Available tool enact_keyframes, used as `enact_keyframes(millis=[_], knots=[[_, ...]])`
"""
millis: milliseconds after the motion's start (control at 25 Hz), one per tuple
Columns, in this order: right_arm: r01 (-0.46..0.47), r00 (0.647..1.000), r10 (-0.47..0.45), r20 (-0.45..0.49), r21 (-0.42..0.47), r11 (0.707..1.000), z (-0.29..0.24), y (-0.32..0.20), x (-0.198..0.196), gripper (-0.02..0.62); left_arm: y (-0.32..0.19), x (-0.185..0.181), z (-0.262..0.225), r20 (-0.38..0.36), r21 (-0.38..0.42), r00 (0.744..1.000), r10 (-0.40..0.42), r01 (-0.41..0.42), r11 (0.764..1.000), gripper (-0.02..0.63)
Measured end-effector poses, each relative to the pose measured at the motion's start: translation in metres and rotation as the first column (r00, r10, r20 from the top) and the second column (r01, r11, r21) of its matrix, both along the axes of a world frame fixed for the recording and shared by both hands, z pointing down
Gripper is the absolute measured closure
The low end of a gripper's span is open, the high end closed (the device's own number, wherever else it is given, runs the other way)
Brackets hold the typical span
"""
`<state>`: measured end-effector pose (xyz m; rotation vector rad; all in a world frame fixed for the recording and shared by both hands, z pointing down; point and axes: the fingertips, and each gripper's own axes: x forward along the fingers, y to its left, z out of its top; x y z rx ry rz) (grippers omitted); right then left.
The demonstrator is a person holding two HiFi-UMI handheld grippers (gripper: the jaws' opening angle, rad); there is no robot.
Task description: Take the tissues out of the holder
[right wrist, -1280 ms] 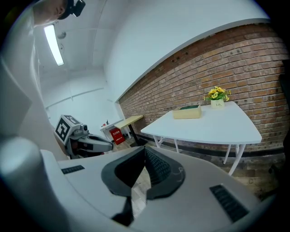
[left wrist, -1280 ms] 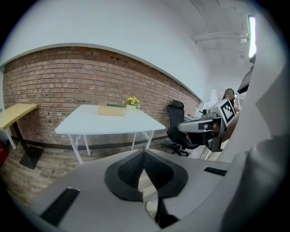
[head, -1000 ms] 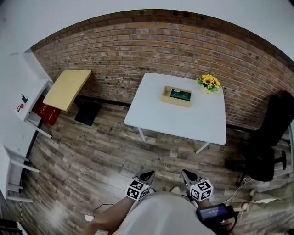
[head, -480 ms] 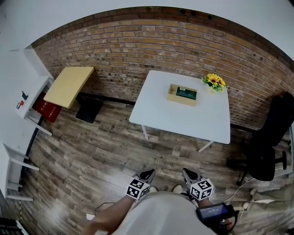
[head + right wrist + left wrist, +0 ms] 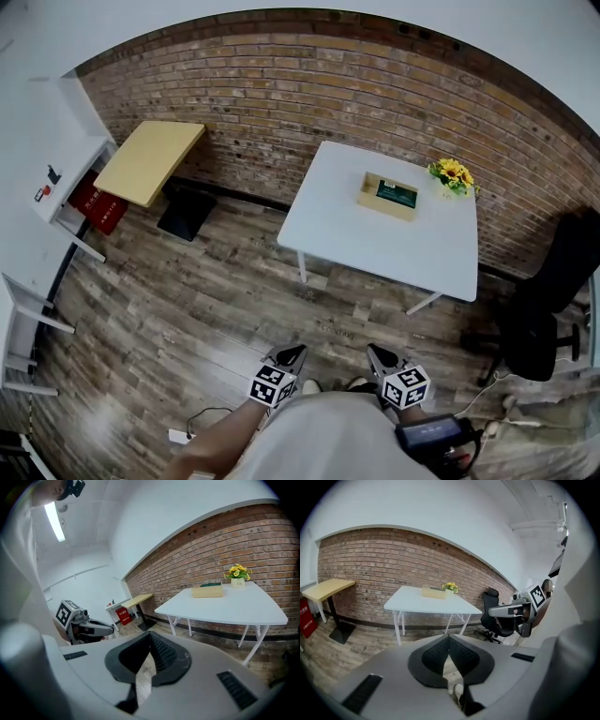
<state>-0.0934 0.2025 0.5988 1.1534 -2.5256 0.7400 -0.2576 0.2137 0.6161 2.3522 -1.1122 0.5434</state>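
Your left claw [image 5: 289, 353] and right claw [image 5: 377, 354] were closed and empty, the tissues [image 5: 396, 193] untouched in their holder [image 5: 373, 199] on the tabletop [image 5: 375, 248] well ahead.

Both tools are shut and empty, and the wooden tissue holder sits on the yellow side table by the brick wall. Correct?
One thing is off: the head view shows the light wooden tissue holder on the white square table, beside the yellow flowers, not on the yellow side table. The left tool and right tool are indeed shut and empty.
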Motion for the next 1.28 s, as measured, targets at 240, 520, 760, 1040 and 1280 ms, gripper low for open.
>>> enact_keyframes(millis=[240, 520, 760, 1040, 1280], knots=[[0.061, 0.998, -0.061, 0.000, -0.016, 0.998, 0.005, -0.013, -0.022, 0.589, -0.004, -0.025, 0.003, -0.001, -0.014, 0.997, -0.073, 0.073, 0.997, 0.598], [0.132, 0.991, -0.132, 0.017, -0.032, 0.991, 0.017, -0.052, -0.047, 0.589, -0.026, -0.045, 0.008, 0.022, -0.033, 0.990, -0.139, 0.139, 0.990, 0.598], [0.170, 0.985, -0.169, 0.030, -0.010, 0.985, 0.011, -0.110, -0.045, 0.589, -0.077, -0.042, 0.004, 0.049, -0.023, 0.986, -0.162, 0.163, 0.986, 0.598], [0.143, 0.988, -0.143, 0.057, -0.009, 0.990, 0.010, -0.169, -0.011, 0.589, -0.143, -0.001, -0.005, 0.081, -0.008, 0.991, -0.106, 0.107, 0.994, 0.598], [0.090, 0.994, -0.088, 0.069, -0.014, 0.996, 0.015, -0.213, 0.020, 0.589, -0.193, 0.017, -0.010, 0.106, 0.002, 0.991, -0.080, 0.081, 0.997, 0.598]])
